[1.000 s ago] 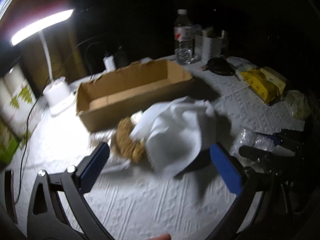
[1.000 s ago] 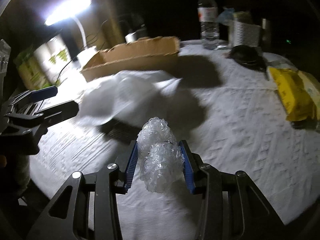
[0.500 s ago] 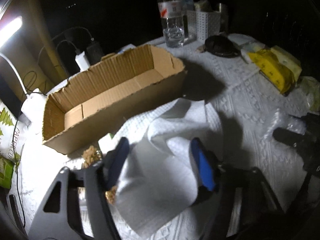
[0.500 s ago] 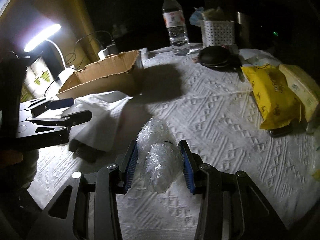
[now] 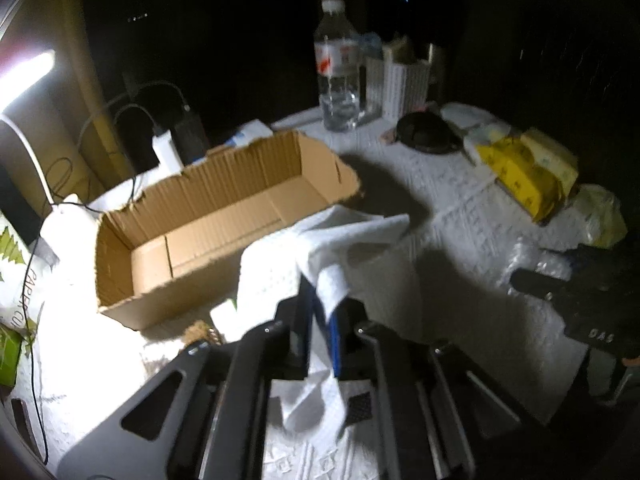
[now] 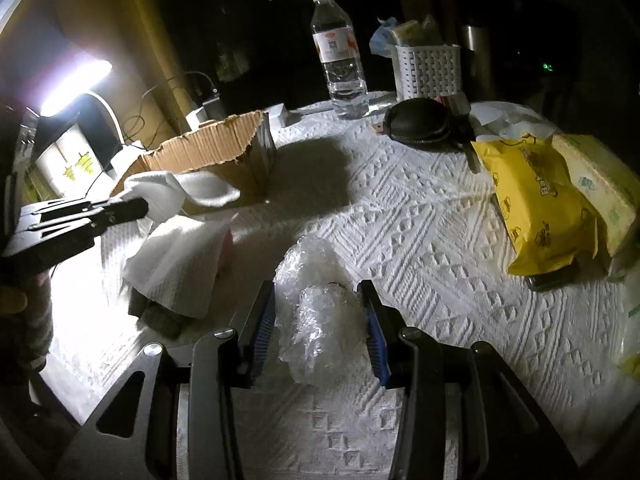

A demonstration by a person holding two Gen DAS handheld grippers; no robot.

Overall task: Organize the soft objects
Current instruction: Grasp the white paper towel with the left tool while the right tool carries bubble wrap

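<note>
My left gripper (image 5: 320,312) is shut on a white paper towel (image 5: 340,256), pinching a fold and lifting it beside the open cardboard box (image 5: 208,216). In the right wrist view the left gripper (image 6: 136,208) holds the towel (image 6: 176,256) up in front of the box (image 6: 216,152). My right gripper (image 6: 320,320) is shut on a wad of clear bubble wrap (image 6: 316,304), just above the white tablecloth. It also shows at the right of the left wrist view, where its tips (image 5: 524,280) are dark. A brown scrubby lump (image 5: 200,330) peeks out under the towel.
A water bottle (image 6: 340,52), white basket (image 6: 428,68) and black pouch (image 6: 420,124) stand at the back. Yellow packets (image 6: 536,204) lie at right. A desk lamp (image 6: 76,84), cables and a charger (image 5: 168,152) are at left, behind the box.
My left gripper has closed from wide open onto the paper towel and lifted a fold of it. My right gripper has held the bubble wrap throughout and shifted slightly.
</note>
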